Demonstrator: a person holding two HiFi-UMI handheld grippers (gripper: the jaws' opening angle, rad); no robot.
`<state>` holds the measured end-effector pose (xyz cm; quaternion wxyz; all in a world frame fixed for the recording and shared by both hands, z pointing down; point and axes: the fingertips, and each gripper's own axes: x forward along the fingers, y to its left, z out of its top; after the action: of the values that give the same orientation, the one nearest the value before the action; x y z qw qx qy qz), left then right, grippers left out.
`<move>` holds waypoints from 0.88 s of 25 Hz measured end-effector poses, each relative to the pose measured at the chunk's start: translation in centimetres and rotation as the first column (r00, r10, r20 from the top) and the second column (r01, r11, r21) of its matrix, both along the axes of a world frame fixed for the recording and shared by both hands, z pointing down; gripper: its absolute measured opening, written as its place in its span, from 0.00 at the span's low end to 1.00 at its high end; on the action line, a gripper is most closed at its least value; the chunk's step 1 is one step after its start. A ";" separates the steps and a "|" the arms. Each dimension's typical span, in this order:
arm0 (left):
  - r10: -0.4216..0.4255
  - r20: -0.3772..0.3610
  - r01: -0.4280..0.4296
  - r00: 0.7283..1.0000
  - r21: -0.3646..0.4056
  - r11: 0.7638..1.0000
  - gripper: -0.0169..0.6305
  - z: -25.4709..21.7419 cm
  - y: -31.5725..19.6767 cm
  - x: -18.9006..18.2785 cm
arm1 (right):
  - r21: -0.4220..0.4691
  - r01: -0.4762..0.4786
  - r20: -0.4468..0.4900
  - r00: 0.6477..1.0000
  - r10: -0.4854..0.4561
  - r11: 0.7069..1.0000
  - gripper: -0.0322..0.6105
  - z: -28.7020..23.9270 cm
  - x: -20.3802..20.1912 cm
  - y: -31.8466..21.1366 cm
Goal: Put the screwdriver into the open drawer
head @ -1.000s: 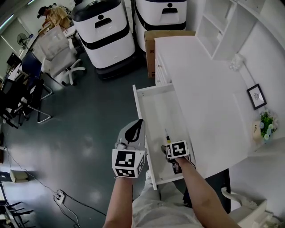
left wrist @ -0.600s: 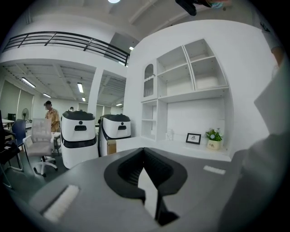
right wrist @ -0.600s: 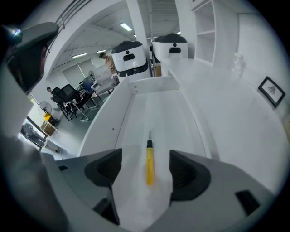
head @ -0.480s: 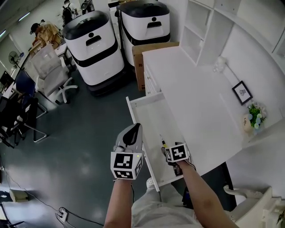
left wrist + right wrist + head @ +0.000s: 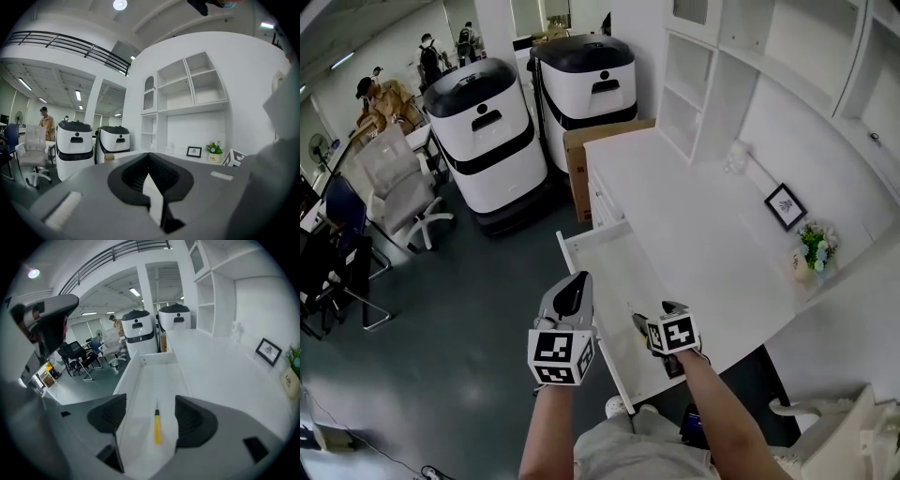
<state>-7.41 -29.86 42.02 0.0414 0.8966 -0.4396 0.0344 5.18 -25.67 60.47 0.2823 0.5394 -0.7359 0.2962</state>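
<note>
right gripper view: screwdriver (image 5: 157, 427) lies in drawer (image 5: 157, 375) (jaws apart).

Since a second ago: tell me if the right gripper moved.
No: the right gripper still hovers over the drawer front end; only the camera tilted.

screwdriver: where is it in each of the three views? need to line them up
Head view: the screwdriver lies in the open drawer, near its front end.
Left gripper view: not in it.
Right gripper view: lower centre, flat on the drawer floor.
Shared landmark: the framed picture, in all three.
</note>
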 end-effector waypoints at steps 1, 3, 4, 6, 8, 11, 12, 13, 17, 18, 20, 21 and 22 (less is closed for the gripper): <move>-0.002 -0.004 0.002 1.000 0.006 1.000 0.04 -0.4 0.0 -0.1 | 0.017 0.007 0.000 1.000 -0.007 1.000 0.57 -0.7 -0.1 -0.1; -0.008 -0.015 0.008 1.000 0.020 1.000 0.04 -1.1 -0.2 -0.2 | 0.047 0.016 -0.001 1.000 -0.016 0.999 0.57 -2.0 -0.1 -0.3; -0.011 -0.020 0.011 1.000 0.027 1.000 0.04 -1.4 -0.3 -0.2 | 0.064 0.021 -0.002 1.000 -0.021 0.998 0.57 -2.6 -0.2 -0.4; -0.015 -0.026 0.016 1.000 0.039 0.999 0.04 -2.0 -0.3 -0.2 | 0.096 0.030 -0.004 1.000 -0.029 0.995 0.57 -3.9 -0.1 -0.7; -0.017 -0.030 0.018 0.999 0.051 0.999 0.04 -2.7 -0.1 -0.1 | 0.130 0.036 -0.009 0.999 -0.035 0.991 0.57 -5.4 0.0 -0.8; -0.017 -0.036 0.020 0.999 0.074 0.997 0.04 -4.0 0.3 0.3 | 0.187 0.046 -0.019 0.999 -0.044 0.981 0.57 -8.1 0.3 -1.1; -0.016 -0.036 0.019 0.999 0.083 0.996 0.04 -4.5 0.5 0.5 | 0.206 0.050 -0.020 0.999 -0.047 0.977 0.57 -9.0 0.4 -1.1; -0.014 -0.035 0.017 0.999 0.093 0.996 0.04 -4.9 0.7 0.6 | 0.225 0.052 -0.019 0.999 -0.049 0.973 0.57 -10.0 0.5 -1.1; -0.011 -0.036 0.016 0.999 0.137 0.990 0.04 -6.9 1.4 1.2 | 0.311 0.044 -0.017 0.999 -0.040 0.949 0.52 -13.9 1.1 -1.1; -0.013 -0.038 0.018 0.999 0.148 0.989 0.04 -7.5 1.6 1.3 | 0.334 0.039 -0.021 0.999 -0.034 0.942 0.50 -14.9 1.3 -1.1; -0.017 -0.043 0.023 0.999 0.167 0.986 0.04 -8.5 1.9 1.5 | 0.381 0.032 -0.030 0.999 -0.022 0.924 0.45 -16.8 1.7 -0.9; -0.018 -0.045 0.026 0.999 0.177 0.984 0.04 -9.0 2.1 1.6 | 0.404 0.028 -0.032 0.999 -0.016 0.914 0.42 -17.9 1.9 -0.8; -0.019 -0.048 0.028 0.999 0.187 0.982 0.04 -9.5 2.3 1.6 | 0.427 0.023 -0.031 0.999 -0.010 0.904 0.39 -18.9 2.1 -0.6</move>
<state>-5.84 -27.53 32.50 -0.0326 0.8918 -0.4503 -0.0281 7.26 -26.24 41.59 0.1702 0.5861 -0.7833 0.1178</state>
